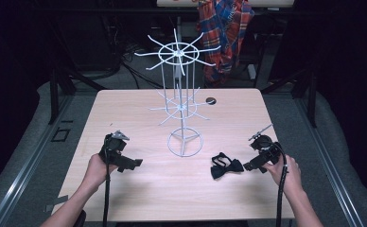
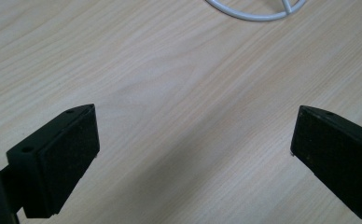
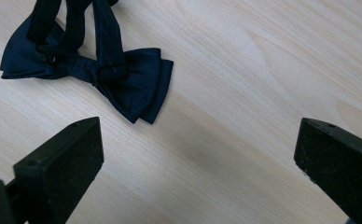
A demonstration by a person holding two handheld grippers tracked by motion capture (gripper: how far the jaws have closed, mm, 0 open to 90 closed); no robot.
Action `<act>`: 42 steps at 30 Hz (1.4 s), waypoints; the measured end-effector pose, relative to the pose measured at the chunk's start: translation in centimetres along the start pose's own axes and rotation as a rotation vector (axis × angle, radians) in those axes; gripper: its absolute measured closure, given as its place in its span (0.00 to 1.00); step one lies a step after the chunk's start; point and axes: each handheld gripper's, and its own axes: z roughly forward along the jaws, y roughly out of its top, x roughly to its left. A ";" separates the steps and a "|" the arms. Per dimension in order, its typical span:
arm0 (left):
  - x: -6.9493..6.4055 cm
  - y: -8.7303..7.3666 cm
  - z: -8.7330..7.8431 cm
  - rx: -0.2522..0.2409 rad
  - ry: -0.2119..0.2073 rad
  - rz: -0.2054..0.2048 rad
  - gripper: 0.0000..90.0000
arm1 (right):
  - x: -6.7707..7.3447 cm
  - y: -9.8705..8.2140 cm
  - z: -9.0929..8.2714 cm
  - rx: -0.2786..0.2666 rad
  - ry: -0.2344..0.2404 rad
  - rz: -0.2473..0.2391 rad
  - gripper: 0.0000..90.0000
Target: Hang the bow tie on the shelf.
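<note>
On the wooden table (image 1: 139, 187) a dark bow tie (image 1: 226, 166) lies flat with its strap looped beside it, at about four o'clock from the round foot of the white wire rack (image 1: 184, 143), near it but apart. The right gripper (image 1: 249, 166) sits just at three o'clock of the bow tie, pointing at it without touching. In the right gripper view its jaws stand wide apart with nothing between them, and the bow tie (image 3: 90, 70) lies beyond them toward eleven o'clock. The left gripper (image 1: 135, 164) rests at about eight o'clock from the rack's foot, well apart from the bow tie. In the left gripper view its jaws are spread wide over bare wood, holding nothing, with the rack's ring (image 2: 256, 15) at one o'clock.
</note>
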 end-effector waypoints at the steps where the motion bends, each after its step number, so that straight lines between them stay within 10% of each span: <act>1: 0.0 0.0 0.0 -0.002 -0.003 -0.001 0.01 | 0.0 0.0 0.0 0.000 -0.001 -0.002 0.01; 27: -0.1 0.1 0.1 0.003 -0.008 0.011 0.01 | 1.6 1.2 -0.1 -0.046 0.006 -0.059 0.00; 42: -0.1 0.1 0.0 0.003 -0.020 0.010 0.01 | 3.8 2.7 0.6 -0.033 0.028 -0.177 0.01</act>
